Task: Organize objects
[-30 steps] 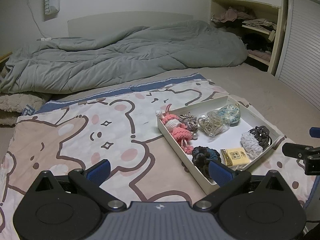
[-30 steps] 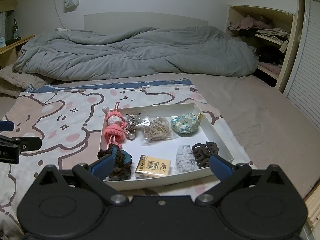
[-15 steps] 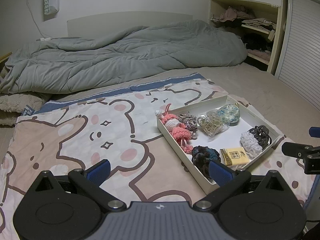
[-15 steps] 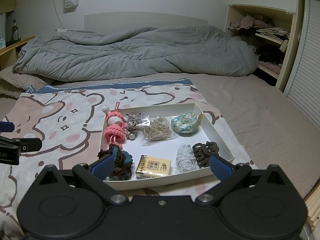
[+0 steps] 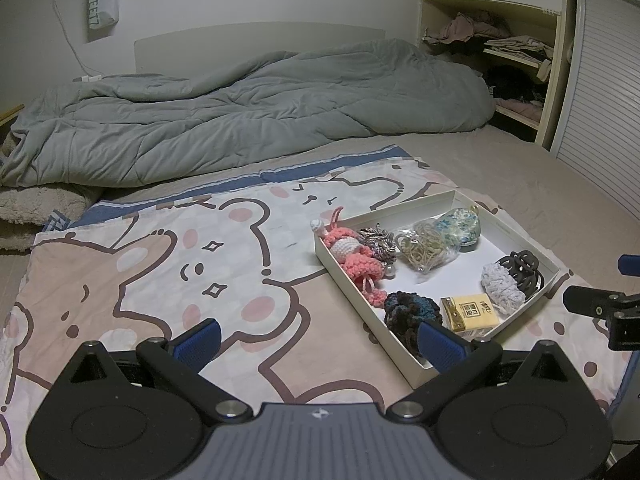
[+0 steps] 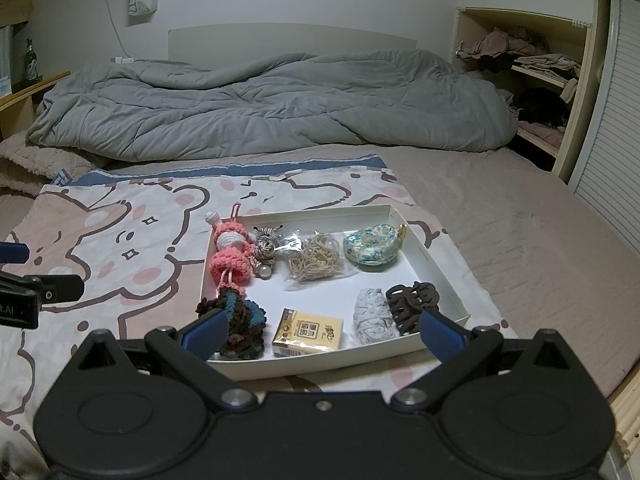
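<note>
— White card, that shallow tray (image 6: 436, 264): where did it sit when you held both tools over the bed?

— It lay flat on the bear-print sheet (image 5: 168, 272), and you held the right gripper (image 6: 322, 334) just short of its near wall, fingers wide apart with nothing between them. Your left gripper (image 5: 318, 340) hung over the sheet to the tray's left, spread just as wide and empty too.

— And what lay inside the tray?

— At its left end you had the pink crochet doll (image 6: 230, 254), whose head poked over the far corner, with a dark scrunchie (image 6: 242, 328) by the near wall. A yellow packet (image 6: 308, 332) lay beside the scrunchie, then a white scrunchie (image 6: 372, 316) touching a brown claw clip (image 6: 412, 300). Along the tray's far side you had a bag of thin hair ties (image 6: 316, 260) and a blue floral pouch (image 6: 374, 246). Beyond the tray a grey duvet (image 6: 272, 108) was heaped.
</note>
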A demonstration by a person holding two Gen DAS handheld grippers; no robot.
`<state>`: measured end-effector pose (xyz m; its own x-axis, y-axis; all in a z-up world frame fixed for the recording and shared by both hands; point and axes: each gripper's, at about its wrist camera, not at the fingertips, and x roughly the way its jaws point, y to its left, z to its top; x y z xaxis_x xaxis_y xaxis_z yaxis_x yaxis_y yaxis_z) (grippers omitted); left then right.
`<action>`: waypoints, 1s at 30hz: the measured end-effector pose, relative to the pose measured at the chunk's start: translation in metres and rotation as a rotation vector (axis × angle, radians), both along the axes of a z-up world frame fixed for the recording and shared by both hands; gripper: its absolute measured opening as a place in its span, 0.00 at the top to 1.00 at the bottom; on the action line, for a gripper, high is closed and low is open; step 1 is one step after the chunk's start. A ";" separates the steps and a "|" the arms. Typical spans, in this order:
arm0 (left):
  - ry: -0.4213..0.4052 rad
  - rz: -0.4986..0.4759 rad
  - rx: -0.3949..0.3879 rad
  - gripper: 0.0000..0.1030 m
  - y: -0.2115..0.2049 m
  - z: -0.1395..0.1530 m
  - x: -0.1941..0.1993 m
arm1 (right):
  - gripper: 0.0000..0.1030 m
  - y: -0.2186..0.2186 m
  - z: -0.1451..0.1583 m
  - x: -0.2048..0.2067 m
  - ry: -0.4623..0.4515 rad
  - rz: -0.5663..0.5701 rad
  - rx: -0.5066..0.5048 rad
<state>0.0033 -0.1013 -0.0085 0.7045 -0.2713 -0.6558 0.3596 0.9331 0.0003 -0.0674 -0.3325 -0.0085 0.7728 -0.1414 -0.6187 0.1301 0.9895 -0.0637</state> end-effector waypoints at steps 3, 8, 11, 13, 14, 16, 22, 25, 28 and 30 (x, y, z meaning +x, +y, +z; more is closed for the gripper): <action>0.002 -0.001 0.000 0.00 0.000 0.000 0.000 | 0.00 0.000 0.000 -0.001 -0.001 0.001 0.000; 0.005 0.000 0.000 0.00 0.002 -0.001 0.000 | 0.00 0.001 -0.001 0.000 0.000 0.000 0.001; 0.005 -0.001 0.000 0.00 0.002 -0.001 0.000 | 0.00 0.001 -0.001 0.000 0.000 0.000 0.000; 0.005 -0.001 0.000 0.00 0.002 -0.001 0.000 | 0.00 0.001 -0.001 -0.001 0.000 0.001 0.001; 0.006 -0.001 0.000 0.00 0.001 -0.001 0.000 | 0.00 0.001 -0.001 0.000 0.000 0.000 0.001; 0.007 -0.001 0.000 0.00 0.001 -0.001 0.000 | 0.00 0.001 -0.001 0.000 0.000 0.000 0.001; 0.008 -0.001 -0.001 0.00 0.001 -0.002 0.000 | 0.00 0.001 -0.001 0.000 0.001 0.000 0.001; 0.008 -0.002 0.000 0.00 0.001 -0.002 -0.001 | 0.00 0.001 0.000 0.000 0.000 0.000 0.000; 0.008 -0.001 -0.002 0.00 0.001 -0.002 -0.001 | 0.00 0.001 0.000 0.000 0.000 -0.001 0.001; 0.008 -0.001 -0.001 0.00 0.001 -0.002 -0.001 | 0.00 0.001 0.000 0.000 0.001 -0.001 0.001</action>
<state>0.0024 -0.1007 -0.0104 0.6993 -0.2726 -0.6608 0.3601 0.9329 -0.0037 -0.0676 -0.3314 -0.0088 0.7722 -0.1414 -0.6194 0.1305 0.9894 -0.0631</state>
